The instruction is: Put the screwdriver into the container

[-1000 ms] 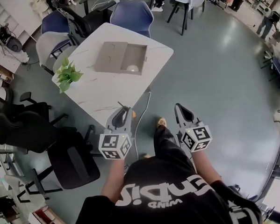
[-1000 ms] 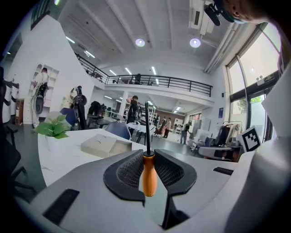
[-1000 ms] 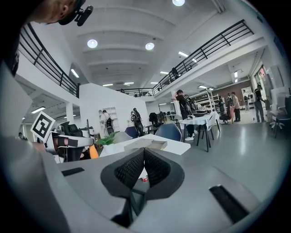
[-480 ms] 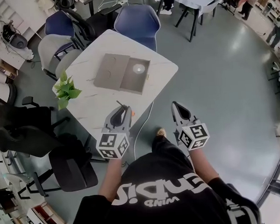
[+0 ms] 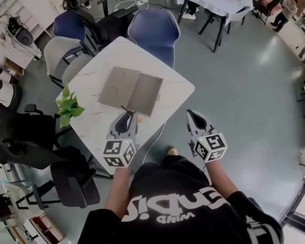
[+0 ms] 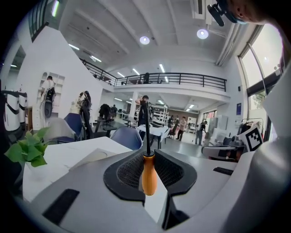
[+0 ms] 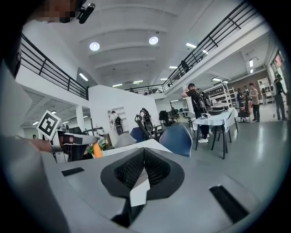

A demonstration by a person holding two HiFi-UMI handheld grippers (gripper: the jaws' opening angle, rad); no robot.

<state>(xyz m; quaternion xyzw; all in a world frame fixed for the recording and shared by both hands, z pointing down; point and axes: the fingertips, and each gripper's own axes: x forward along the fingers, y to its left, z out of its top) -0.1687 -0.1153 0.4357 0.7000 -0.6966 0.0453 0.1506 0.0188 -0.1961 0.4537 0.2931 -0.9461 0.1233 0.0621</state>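
My left gripper [image 5: 125, 119] is shut on a screwdriver [image 6: 148, 174] with an orange handle; its thin black shaft points up and forward past the pads. In the head view the screwdriver [image 5: 136, 118] hangs over the near edge of the white table [image 5: 91, 122]. Just beyond it on that table lies the flat grey container [image 5: 131, 90], opened out; it also shows low in the left gripper view as the container [image 6: 93, 156]. My right gripper [image 5: 192, 117] is held over the floor to the right of the table, jaws shut with nothing in them [image 7: 143, 157].
A small green plant [image 5: 67, 105] stands on the table's left corner. A blue chair [image 5: 152, 24] is at the far side, grey chairs [image 5: 57, 52] and black office chairs [image 5: 21, 146] at the left. More tables and people are in the background.
The table and container have come nearer in the head view. The left gripper with the screwdriver now reaches over the table's near edge. Both grips look unchanged.
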